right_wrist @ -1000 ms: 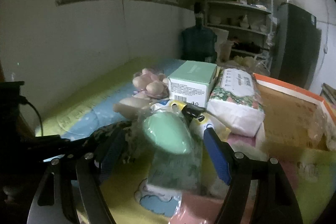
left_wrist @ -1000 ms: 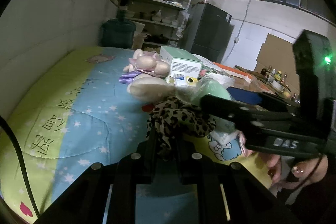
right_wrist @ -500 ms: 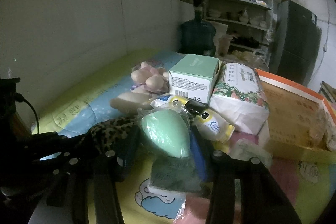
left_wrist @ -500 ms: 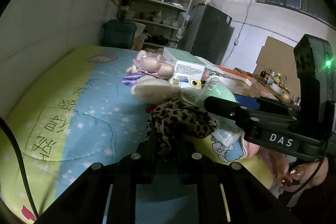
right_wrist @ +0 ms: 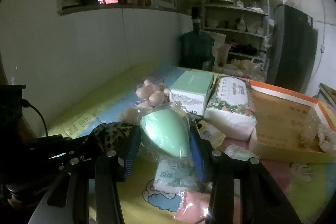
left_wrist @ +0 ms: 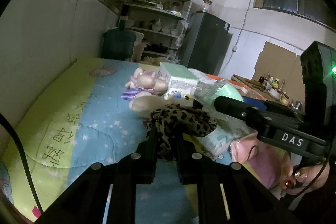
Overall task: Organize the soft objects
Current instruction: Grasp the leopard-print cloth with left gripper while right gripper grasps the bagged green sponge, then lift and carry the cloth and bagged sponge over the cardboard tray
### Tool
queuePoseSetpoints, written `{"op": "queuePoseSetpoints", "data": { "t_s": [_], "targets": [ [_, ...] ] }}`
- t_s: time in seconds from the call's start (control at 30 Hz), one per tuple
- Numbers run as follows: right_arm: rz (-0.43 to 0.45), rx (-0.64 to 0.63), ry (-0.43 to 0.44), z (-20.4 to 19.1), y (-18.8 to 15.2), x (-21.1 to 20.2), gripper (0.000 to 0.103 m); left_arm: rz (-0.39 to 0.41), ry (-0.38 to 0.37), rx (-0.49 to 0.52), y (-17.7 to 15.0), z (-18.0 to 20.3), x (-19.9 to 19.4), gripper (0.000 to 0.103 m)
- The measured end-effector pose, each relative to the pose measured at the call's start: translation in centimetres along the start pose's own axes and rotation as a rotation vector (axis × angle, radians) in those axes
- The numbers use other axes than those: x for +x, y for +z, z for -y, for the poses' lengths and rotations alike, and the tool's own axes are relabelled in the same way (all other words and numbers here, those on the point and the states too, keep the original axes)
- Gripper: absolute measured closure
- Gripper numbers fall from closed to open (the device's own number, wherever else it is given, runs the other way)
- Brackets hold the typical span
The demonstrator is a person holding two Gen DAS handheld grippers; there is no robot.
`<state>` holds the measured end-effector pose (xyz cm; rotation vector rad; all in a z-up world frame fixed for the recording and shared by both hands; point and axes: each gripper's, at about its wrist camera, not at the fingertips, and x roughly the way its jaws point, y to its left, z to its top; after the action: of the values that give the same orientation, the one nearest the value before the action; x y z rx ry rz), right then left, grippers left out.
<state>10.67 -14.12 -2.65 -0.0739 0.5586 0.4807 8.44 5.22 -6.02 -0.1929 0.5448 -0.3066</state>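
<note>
My left gripper (left_wrist: pixel 166 135) is shut on a leopard-print scrunchie (left_wrist: pixel 180 119) and holds it above the bed cover; the scrunchie also shows at the left of the right wrist view (right_wrist: pixel 111 133). My right gripper (right_wrist: pixel 166 140) is shut on a mint-green egg-shaped sponge in a clear plastic bag (right_wrist: pixel 166 133), lifted off the bed. The sponge shows in the left wrist view (left_wrist: pixel 226 91), just right of the scrunchie. The two grippers are close side by side.
A pink plush toy (left_wrist: pixel 147 83), a green box (right_wrist: pixel 191 91), a tissue pack (right_wrist: pixel 231 110) and an orange-rimmed cardboard tray (right_wrist: pixel 287 119) lie behind. Small packets (right_wrist: pixel 174 175) lie under the sponge. A wall runs along the left of the bed (left_wrist: pixel 63 110).
My right gripper has closed on the bagged green sponge and lifted it. The left gripper keeps its hold on the scrunchie and has risen slightly.
</note>
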Motion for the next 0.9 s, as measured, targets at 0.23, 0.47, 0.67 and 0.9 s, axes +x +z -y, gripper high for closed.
{"op": "queuePoseSetpoints", "data": {
  "t_s": [0.23, 0.47, 0.67, 0.9],
  "targets": [
    [0.046, 0.037, 0.001, 0.9, 0.6, -2.3, 0.056, 0.023, -0.003, 0.02, 1.6, 1.6, -0.2, 0.088],
    [0.083, 0.083, -0.015, 3.0, 0.7, -4.4, 0.056, 0.027, -0.017, 0.048, 3.1, 3.7, 0.3, 0.088],
    [0.116, 0.12, -0.039, 5.2, 0.9, -5.7, 0.056, 0.026, -0.05, 0.087, 4.4, 6.2, 1.6, 0.088],
    [0.145, 0.167, -0.081, 8.7, 1.1, -7.5, 0.056, 0.015, -0.09, 0.127, 6.0, 9.4, 3.7, 0.088]
  ]
}}
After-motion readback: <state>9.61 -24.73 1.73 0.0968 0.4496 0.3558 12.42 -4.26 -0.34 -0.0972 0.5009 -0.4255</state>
